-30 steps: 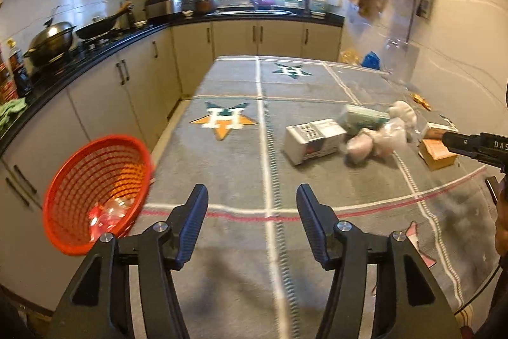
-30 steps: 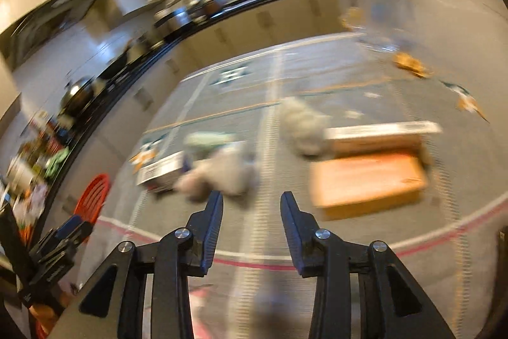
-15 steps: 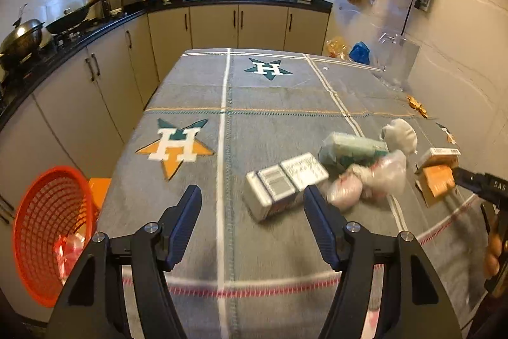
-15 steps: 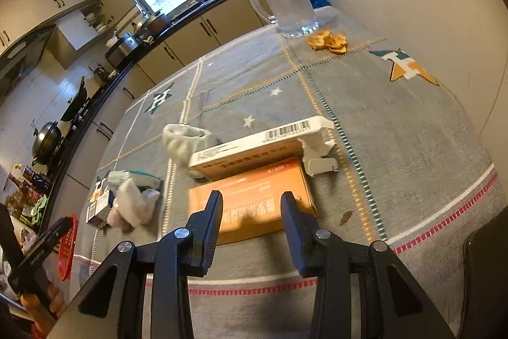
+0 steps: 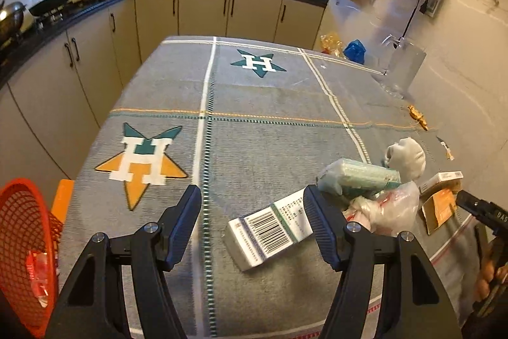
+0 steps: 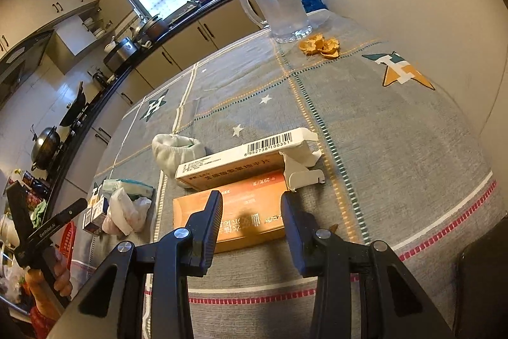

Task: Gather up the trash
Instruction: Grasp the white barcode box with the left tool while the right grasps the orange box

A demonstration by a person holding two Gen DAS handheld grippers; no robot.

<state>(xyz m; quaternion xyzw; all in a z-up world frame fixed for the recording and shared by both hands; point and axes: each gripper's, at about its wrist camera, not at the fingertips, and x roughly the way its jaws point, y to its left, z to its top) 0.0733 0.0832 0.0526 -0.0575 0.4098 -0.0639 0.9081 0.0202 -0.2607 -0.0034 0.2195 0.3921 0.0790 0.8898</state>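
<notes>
1. Two grippers over a worktop with a grey star-patterned cloth. Left gripper: jaws apart, nothing between the pads. Right gripper: jaws partly apart, nothing gripped.
2. Trash, left side: white barcode box, lying flat just ahead of the left jaws, nearer the right-hand one. Beside it, a clear plastic bag, a green tissue pack and a white crumpled wad.
3. Trash, right side: orange flat box, seen directly beyond the right jaws; a long white carton touches its far edge. Orange peel lies well apart, near a glass mug.
4. Receptacle: red basket, off the worktop's left edge, some wrapper already inside.
5. Handling advice: each gripper should probably straddle its box across the narrow width, centred, pads lowered to the cloth before closing.
6. Risk: the left jaws sit off-centre; closing now could nudge the barcode box aside.
</notes>
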